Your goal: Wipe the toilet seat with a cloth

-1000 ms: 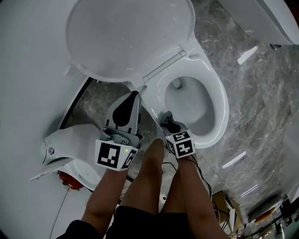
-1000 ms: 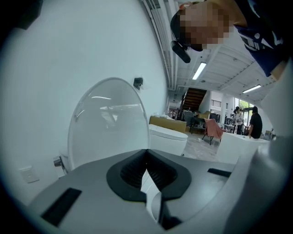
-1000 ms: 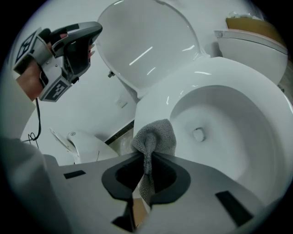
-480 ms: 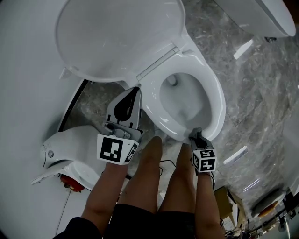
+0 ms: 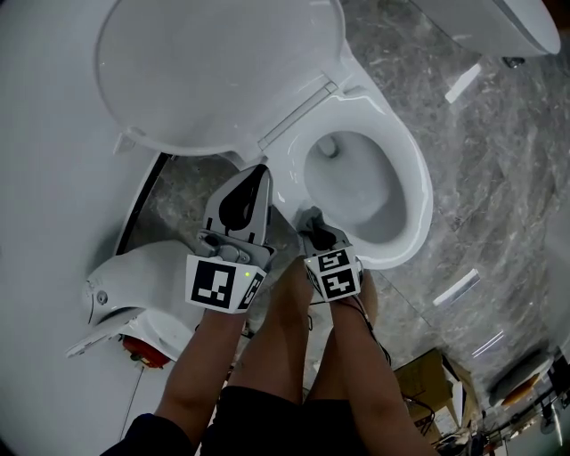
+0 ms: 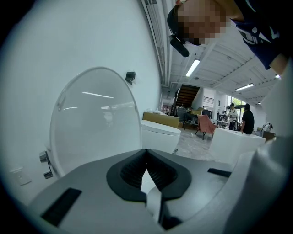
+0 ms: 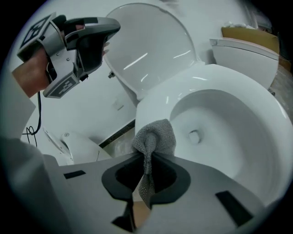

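The white toilet seat (image 5: 420,191) lies down, with the lid (image 5: 214,62) raised behind it. A grey cloth (image 5: 311,216) is bunched in my right gripper (image 5: 316,229), which is shut on it and presses it against the seat's near left rim. In the right gripper view the cloth (image 7: 155,135) sticks out past that gripper (image 7: 147,157) onto the seat (image 7: 160,93) beside the bowl. My left gripper (image 5: 259,176) hovers left of the seat, pointing at the hinge, shut and holding nothing. The left gripper view shows the left gripper (image 6: 146,160) in front of the lid (image 6: 91,119).
Grey marble floor (image 5: 499,160) surrounds the toilet. A second toilet (image 5: 499,22) stands at the top right. A low white fixture (image 5: 134,276) with a red part sits at the lower left. The person's bare legs (image 5: 285,356) are just behind both grippers.
My right gripper swept the cloth right along the seat's front rim, then came back to the near left rim. The left gripper stayed where it was.
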Demonstrator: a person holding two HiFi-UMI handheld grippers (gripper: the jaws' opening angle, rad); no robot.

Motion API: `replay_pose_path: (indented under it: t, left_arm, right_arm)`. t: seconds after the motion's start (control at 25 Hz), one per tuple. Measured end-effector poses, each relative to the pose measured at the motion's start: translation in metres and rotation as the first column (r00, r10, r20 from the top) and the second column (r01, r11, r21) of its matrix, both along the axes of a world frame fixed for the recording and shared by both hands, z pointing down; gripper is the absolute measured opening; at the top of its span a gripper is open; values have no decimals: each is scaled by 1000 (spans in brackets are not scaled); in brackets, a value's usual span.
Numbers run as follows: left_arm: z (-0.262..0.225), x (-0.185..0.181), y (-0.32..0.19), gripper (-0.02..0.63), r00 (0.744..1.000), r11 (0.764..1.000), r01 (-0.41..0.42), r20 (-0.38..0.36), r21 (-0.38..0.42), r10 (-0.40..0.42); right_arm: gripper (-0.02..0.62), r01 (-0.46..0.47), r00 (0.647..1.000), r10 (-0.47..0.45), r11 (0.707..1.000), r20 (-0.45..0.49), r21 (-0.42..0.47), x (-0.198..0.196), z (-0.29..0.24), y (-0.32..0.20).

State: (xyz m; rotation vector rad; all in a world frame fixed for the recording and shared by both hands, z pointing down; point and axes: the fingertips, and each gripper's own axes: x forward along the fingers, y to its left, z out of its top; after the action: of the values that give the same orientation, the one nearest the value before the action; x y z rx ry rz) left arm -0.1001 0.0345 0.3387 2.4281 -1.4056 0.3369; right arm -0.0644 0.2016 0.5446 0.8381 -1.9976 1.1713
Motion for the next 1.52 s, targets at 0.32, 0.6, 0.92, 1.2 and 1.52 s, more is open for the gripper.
replay_pose_path:
  t: [0.32,0.6,0.92,1.2,1.52]
  left_arm:
    - [2,9,-4,12,1000,1000,-16,-5,-3,16]
    - [1,20,-8,12,1000,1000,-24,-16,0,24]
    - [3,19,-4,12,1000,1000,-7,-1,-6,7]
    - [2,33,1,12,1000,1000,-2,2,-2,2]
    - [2,53,12,12,1000,1000,-16,-3,-8,16]
  right_arm:
    - [52,71,997,-73,996,-32,-54,46,-4,48]
    - [52,-35,968,16,997,-249,-73,193,2,78]
    - [52,-76,951,72,997,-300,-3,219,4,64]
    - [52,92,992,-93,996,-86,-10,86,-3,75]
    - [52,255,965,-256,967,-50,-25,83,-5,98]
